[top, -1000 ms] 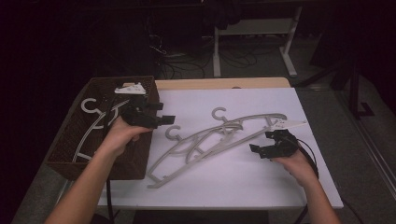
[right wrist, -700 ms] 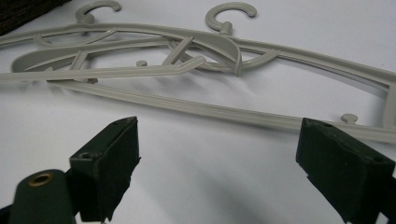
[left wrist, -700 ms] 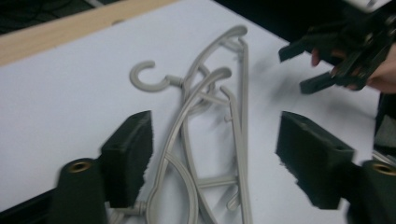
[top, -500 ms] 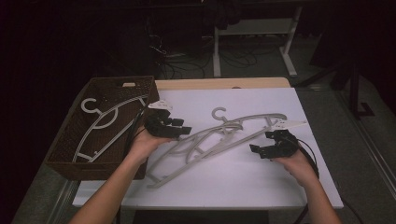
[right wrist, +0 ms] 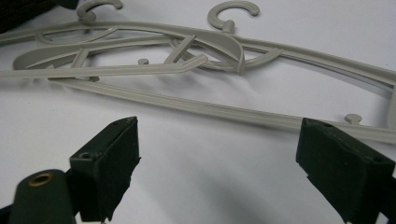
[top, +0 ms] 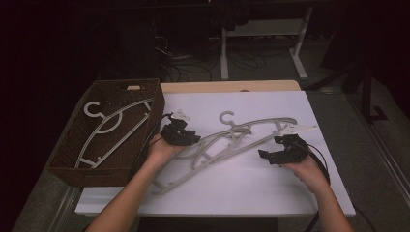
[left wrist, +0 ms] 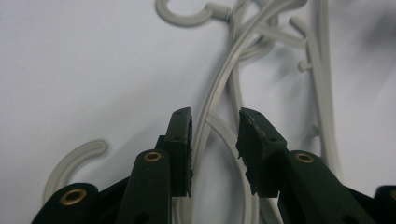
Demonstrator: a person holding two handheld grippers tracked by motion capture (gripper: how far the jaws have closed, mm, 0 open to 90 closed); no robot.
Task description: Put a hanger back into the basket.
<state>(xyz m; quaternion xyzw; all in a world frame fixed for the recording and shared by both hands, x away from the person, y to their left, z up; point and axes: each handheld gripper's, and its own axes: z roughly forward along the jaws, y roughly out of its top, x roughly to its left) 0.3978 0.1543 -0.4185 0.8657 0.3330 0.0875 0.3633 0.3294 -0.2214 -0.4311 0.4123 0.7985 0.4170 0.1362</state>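
A white-topped table bears a pile of grey hangers and, at left, a brown basket

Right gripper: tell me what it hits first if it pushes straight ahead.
Probably the long straight bar of the nearest grey hanger, lying across the right gripper's path on the white table. Its jaws stand wide open, with bare table between them.

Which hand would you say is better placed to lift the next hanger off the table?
Left: the left gripper straddles a hanger arm, jaws just closing; the right gripper sits open beside the pile.
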